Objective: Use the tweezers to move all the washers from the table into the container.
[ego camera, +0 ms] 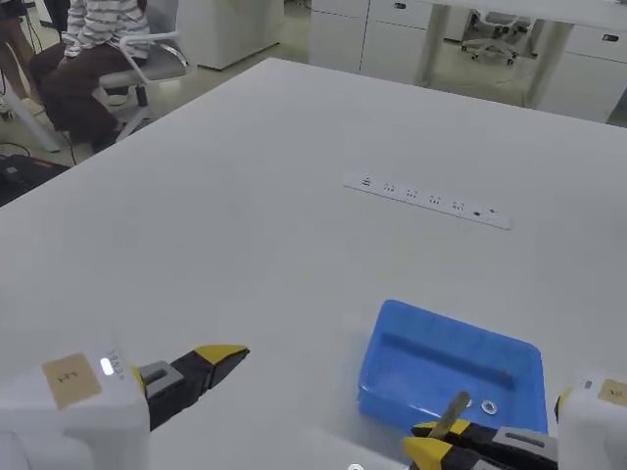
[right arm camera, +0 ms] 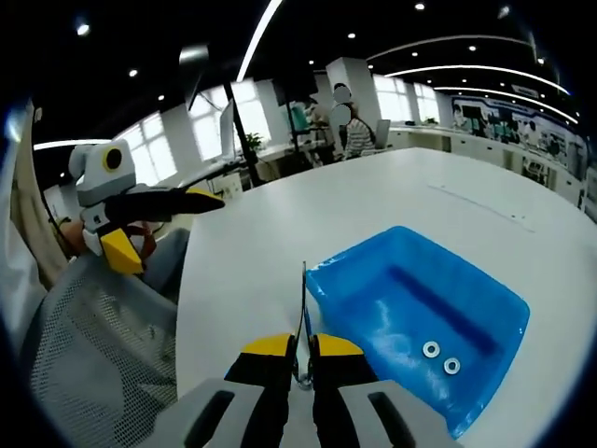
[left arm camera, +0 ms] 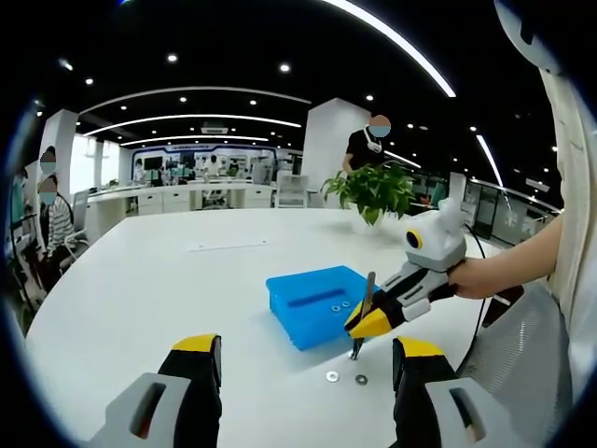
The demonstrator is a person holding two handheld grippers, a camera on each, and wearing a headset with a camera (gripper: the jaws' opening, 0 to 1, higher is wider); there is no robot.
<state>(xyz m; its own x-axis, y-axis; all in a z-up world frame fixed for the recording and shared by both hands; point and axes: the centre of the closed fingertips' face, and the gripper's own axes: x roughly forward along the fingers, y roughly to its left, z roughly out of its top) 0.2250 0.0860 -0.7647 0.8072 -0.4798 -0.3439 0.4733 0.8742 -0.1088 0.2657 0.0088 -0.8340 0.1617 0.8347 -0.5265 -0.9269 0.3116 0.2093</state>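
My right gripper [right arm camera: 301, 347] is shut on thin metal tweezers [right arm camera: 304, 303], which stick out past the near rim of the blue container [right arm camera: 471, 308]. Two washers [right arm camera: 431, 349] lie inside the container. In the left gripper view the tweezers [left arm camera: 366, 308] point down at the white table, their tip just above two loose washers [left arm camera: 332, 376] beside the container [left arm camera: 297, 313]. My left gripper [left arm camera: 308, 373] is open with nothing in it and sits to the left of the container [ego camera: 431, 343] in the head view, where its yellow tip [ego camera: 223, 358] shows.
A white power strip [ego camera: 427, 201] lies further back on the table. A person sits on a chair [ego camera: 147, 59] at the far left corner. A potted plant [left arm camera: 373, 191] stands at the table's far end. A mesh chair [right arm camera: 93, 355] is near the table edge.
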